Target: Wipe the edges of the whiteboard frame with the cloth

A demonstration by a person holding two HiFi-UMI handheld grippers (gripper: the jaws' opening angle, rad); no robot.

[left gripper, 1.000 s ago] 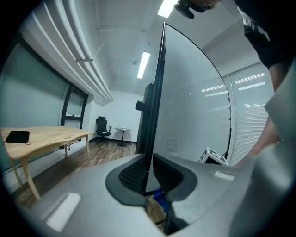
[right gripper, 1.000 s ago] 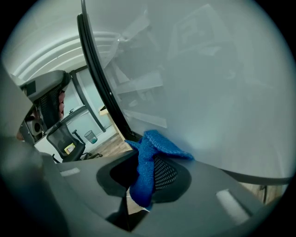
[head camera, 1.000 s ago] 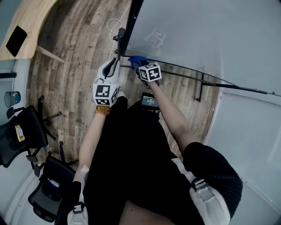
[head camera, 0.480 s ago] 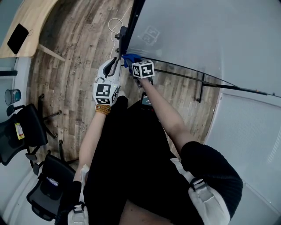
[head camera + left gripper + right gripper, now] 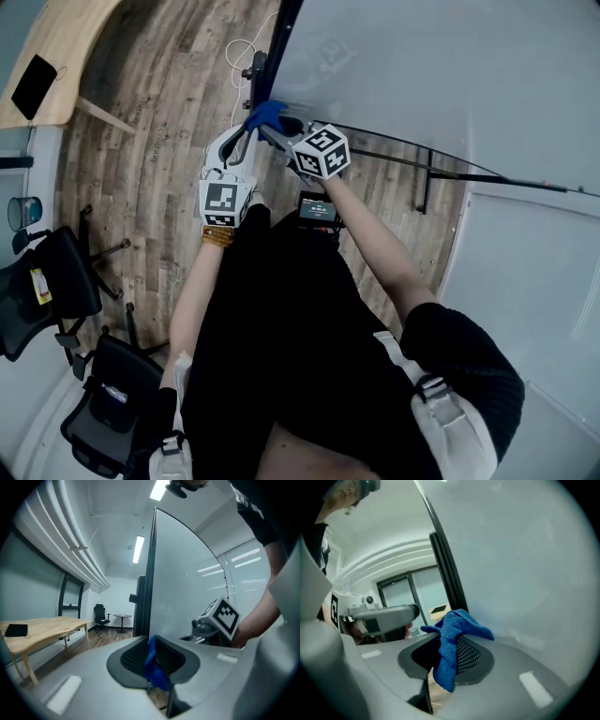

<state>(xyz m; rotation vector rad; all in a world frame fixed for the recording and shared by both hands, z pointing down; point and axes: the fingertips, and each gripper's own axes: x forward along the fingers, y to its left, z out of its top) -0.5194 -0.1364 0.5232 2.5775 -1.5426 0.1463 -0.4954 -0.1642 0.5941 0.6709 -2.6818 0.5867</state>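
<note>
At the corner where the dark whiteboard frame (image 5: pixel 286 37) turns from its upright edge to its lower rail, both tools meet on the blue cloth (image 5: pixel 265 114). The left hand-held gripper (image 5: pixel 152 660) has its jaws pinched shut on a fold of it. The right hand-held gripper (image 5: pixel 445 660) is clamped on it too, with the loose bulk bunched above its jaws beside the frame. My guess is they're passing or re-gripping it to round the corner. No container is involved; the jaws alone carry the cloth.

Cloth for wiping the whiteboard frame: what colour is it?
The cloth is blue, clearest in the right gripper view.
</note>
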